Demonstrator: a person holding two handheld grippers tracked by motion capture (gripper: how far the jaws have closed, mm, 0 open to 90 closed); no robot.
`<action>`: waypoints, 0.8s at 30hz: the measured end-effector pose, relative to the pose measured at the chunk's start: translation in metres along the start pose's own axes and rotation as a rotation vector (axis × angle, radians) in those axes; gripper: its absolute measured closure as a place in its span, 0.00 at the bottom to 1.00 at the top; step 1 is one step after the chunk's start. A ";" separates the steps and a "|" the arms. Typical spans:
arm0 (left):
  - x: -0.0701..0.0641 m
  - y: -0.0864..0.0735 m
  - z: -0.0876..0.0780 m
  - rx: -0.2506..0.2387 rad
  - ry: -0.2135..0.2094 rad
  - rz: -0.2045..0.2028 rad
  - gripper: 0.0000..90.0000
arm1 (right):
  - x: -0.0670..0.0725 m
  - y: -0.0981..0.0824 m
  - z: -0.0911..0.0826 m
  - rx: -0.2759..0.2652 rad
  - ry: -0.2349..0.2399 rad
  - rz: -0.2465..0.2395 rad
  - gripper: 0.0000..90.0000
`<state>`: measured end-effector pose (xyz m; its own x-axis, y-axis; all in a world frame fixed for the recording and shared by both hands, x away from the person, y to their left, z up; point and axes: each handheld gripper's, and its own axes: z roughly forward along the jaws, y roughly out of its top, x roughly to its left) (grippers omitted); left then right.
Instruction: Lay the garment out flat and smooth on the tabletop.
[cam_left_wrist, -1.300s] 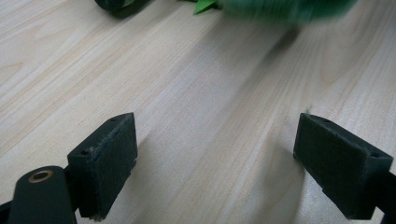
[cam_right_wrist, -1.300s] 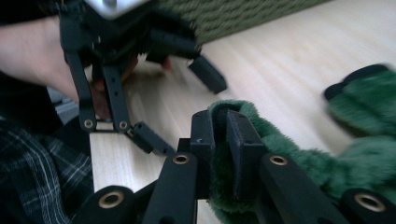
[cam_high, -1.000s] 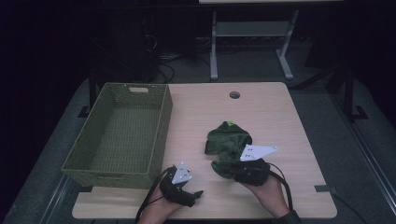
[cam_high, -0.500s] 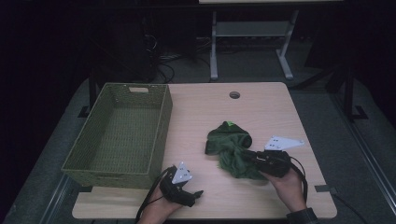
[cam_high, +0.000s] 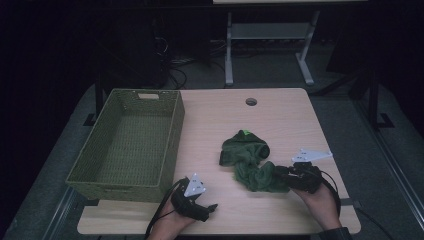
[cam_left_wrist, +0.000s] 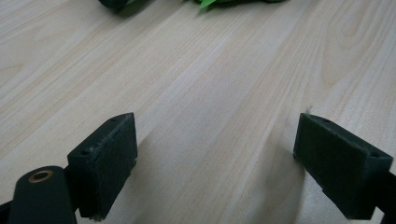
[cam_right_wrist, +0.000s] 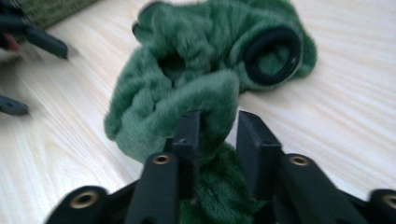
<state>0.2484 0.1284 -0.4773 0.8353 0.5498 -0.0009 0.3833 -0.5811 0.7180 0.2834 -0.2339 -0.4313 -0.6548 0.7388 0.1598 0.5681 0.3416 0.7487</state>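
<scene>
A dark green fleecy garment lies crumpled on the wooden table, right of centre. My right gripper lies low at its near right end. In the right gripper view, a fold of the fleece still sits between the jaws of this gripper. It leans on one pad, and a sliver of table shows beside the other. These jaws have just been opening. My left gripper rests near the table's front edge, open, with bare wood between its pads.
An empty green woven basket stands on the left half of the table, its near wall just behind my left gripper. A round cable hole sits at the back of the table. A white metal stand is on the floor beyond.
My right gripper has moved right and slightly nearer, dragging the garment's near end with it, so the fleece now lies stretched out. Its jaws stand wider. The left gripper has not moved.
</scene>
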 end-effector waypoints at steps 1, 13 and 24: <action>0.000 0.000 0.000 0.000 0.000 0.000 0.14 | 0.000 0.001 -0.003 -0.013 0.005 0.005 0.73; 0.000 0.000 0.000 0.000 0.000 0.000 0.14 | 0.004 0.010 0.020 0.058 0.057 0.050 0.68; 0.000 0.000 0.001 -0.002 0.001 -0.005 0.14 | 0.029 0.031 0.004 -0.059 0.153 -0.059 0.92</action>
<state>0.2490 0.1278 -0.4774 0.8329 0.5535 -0.0035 0.3866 -0.5773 0.7192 0.2844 -0.1997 -0.4065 -0.7570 0.6198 0.2070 0.4992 0.3440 0.7953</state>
